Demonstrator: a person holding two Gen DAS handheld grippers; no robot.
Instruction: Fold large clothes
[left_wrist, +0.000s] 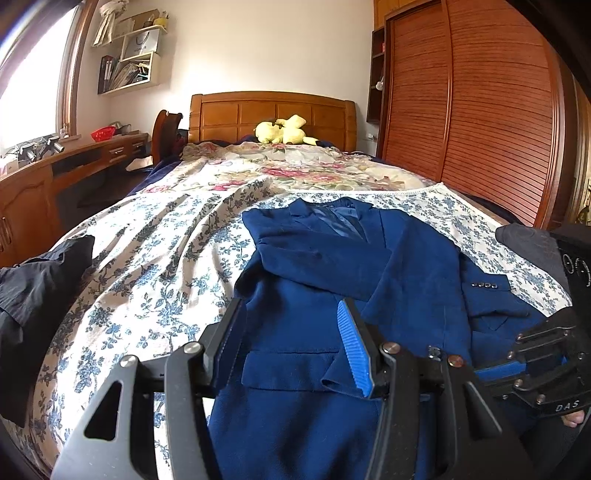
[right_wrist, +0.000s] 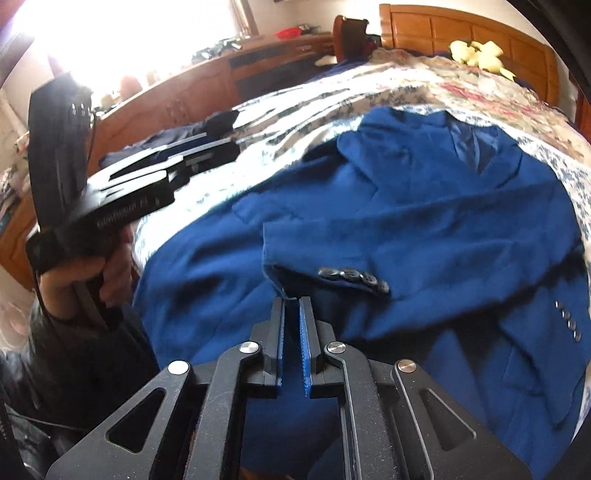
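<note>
My blue jacket (left_wrist: 332, 266) lay flat on the flowery bed (left_wrist: 155, 258). My left hand-held gripper (left_wrist: 291, 343) stood apart above it. My right hand-held gripper (right_wrist: 291, 306) pinched its sleeve cuff (right_wrist: 280, 277). A yellow toy (left_wrist: 282, 130) sat far off; dark clothes (left_wrist: 33, 291) lay beside.

Daylight enters through the window (left_wrist: 33, 85) at upper left of the left wrist view; the pane is overexposed to plain white. The same window (right_wrist: 122, 37) blows out the upper left of the right wrist view, and flare washes over the desk (right_wrist: 207, 85) beneath it. Left view: sharp, evenly lit, soft shadows only (folds of the jacket (left_wrist: 332, 266)). Right view: motion blur throughout, heaviest on the bedspread (right_wrist: 295, 122) and the left gripper (right_wrist: 207, 155). Both views show fisheye bending, straight edges bowing, with dark vignetting in the corners.
</note>
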